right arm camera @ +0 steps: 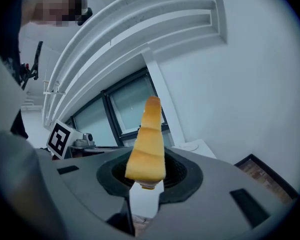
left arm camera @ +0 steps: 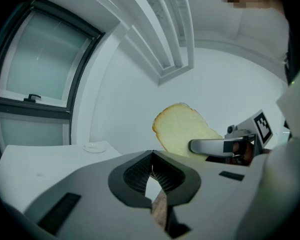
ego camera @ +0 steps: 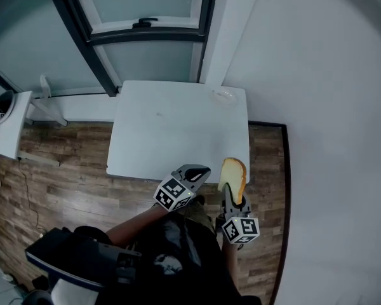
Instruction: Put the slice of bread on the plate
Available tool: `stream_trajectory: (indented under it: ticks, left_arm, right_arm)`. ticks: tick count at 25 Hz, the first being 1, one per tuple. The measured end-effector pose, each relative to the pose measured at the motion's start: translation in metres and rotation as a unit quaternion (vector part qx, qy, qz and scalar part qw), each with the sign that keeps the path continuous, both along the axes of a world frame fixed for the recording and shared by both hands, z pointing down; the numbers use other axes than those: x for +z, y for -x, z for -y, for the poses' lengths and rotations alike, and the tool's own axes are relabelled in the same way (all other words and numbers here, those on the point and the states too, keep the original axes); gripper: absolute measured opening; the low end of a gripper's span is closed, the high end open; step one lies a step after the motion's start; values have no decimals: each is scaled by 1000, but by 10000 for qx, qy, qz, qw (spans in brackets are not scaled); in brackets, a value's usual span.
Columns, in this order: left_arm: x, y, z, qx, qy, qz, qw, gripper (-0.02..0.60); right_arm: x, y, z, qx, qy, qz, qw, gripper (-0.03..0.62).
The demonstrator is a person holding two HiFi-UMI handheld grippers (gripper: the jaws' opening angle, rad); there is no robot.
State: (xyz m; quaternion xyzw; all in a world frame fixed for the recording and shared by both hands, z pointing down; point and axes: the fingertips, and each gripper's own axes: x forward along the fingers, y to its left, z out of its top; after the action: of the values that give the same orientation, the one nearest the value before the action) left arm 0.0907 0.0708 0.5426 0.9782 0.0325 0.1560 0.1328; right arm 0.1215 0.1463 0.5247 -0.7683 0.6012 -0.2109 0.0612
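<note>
Two grippers are held side by side at the near edge of the white table [ego camera: 171,132]. The left gripper's [ego camera: 200,170] jaws are pressed together tip to tip, with nothing gripped. The slice of bread [ego camera: 233,173] is clamped by its lower edge between the narrowly set jaws of the right gripper [ego camera: 231,199] and is stood upright over the table's near right edge. The plate [ego camera: 224,95] is set at the far right corner, well apart from the bread. A dark-framed window [ego camera: 146,24] is seen beyond.
</note>
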Motion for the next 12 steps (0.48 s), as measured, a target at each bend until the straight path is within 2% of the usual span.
stream_trajectory:
  ticks: [7, 12]
  left_arm:
    - [-11, -58, 33, -690, -216, 19, 9974, 6]
    - [2, -63, 44, -1027, -133, 167, 9945, 8]
  right_arm:
    - [-11, -72, 19, -634, -100, -53, 9979, 97]
    - [7, -85, 35, -1005, 52, 52, 9949, 97]
